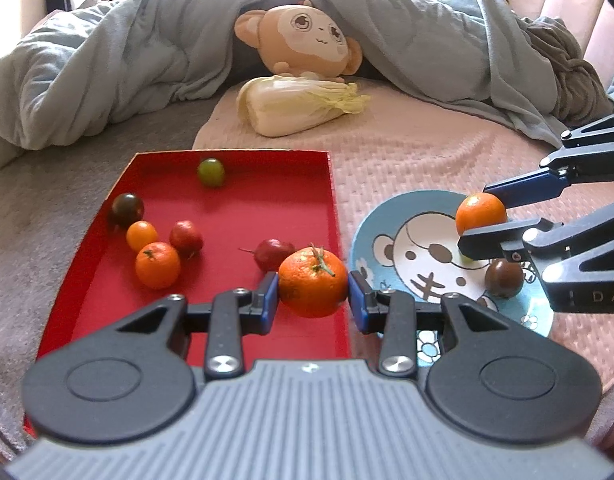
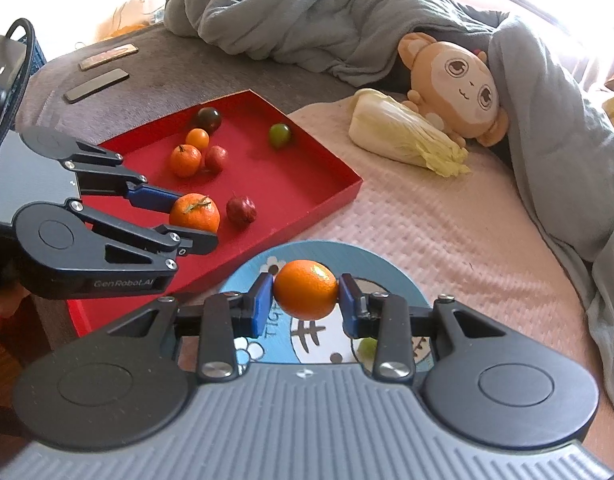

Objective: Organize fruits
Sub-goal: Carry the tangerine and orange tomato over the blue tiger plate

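Centre frame, the left gripper (image 1: 313, 286) pinches a stemmed tangerine (image 1: 313, 282) above the red tray (image 1: 227, 216), while the right gripper (image 2: 305, 296) pinches a smooth orange (image 2: 305, 289) over the blue plate (image 2: 395, 276), seemingly sorting fruit.

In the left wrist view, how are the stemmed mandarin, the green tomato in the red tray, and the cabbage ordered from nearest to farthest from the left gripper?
1. Stemmed mandarin: clamped in the left gripper.
2. Green tomato: near the red tray's far wall.
3. Cabbage: beyond the tray, on the pink cover by the plush toy.

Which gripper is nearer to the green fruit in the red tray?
Left. The left gripper holds a mandarin over the red tray containing the green fruit; the right gripper is over the plate beside it.
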{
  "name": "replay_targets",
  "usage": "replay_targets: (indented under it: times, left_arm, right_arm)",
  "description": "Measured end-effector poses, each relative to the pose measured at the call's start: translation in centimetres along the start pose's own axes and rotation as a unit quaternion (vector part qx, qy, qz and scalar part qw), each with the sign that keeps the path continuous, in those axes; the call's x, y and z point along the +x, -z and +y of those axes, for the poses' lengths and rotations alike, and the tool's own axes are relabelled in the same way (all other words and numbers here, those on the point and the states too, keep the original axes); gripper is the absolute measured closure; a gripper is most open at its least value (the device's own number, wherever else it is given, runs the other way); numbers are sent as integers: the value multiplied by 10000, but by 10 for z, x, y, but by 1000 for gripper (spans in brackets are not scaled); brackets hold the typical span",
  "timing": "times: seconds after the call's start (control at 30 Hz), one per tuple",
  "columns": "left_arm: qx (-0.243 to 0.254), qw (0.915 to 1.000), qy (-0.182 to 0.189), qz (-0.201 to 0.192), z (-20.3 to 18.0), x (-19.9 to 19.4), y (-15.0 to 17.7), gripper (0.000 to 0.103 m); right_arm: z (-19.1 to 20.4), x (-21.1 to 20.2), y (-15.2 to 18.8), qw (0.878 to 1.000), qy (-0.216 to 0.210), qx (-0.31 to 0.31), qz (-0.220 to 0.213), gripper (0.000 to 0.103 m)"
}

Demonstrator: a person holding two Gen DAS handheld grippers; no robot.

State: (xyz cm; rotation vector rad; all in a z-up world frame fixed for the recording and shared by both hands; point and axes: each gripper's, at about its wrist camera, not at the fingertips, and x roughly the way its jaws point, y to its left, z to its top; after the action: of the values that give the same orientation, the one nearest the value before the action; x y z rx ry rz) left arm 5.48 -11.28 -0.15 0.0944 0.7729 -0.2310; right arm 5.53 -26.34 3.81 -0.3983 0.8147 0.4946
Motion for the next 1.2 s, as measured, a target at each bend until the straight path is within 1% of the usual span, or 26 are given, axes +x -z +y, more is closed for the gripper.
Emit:
replay_targets:
  times: [0.53, 0.93, 1.2]
  left_arm:
    - [298, 9993, 230, -26, -33, 8, -7, 63]
    - [437, 9984, 333, 123, -53, 22, 1, 63]
    - [528, 9977, 371, 224, -68, 38, -1, 63]
  right_arm:
    - [-15, -6, 22, 9998, 69, 140, 133, 62]
    - [-33, -10, 43, 9987, 202, 353, 297, 62]
    - [-33, -11, 50, 9986, 181, 348, 366, 62]
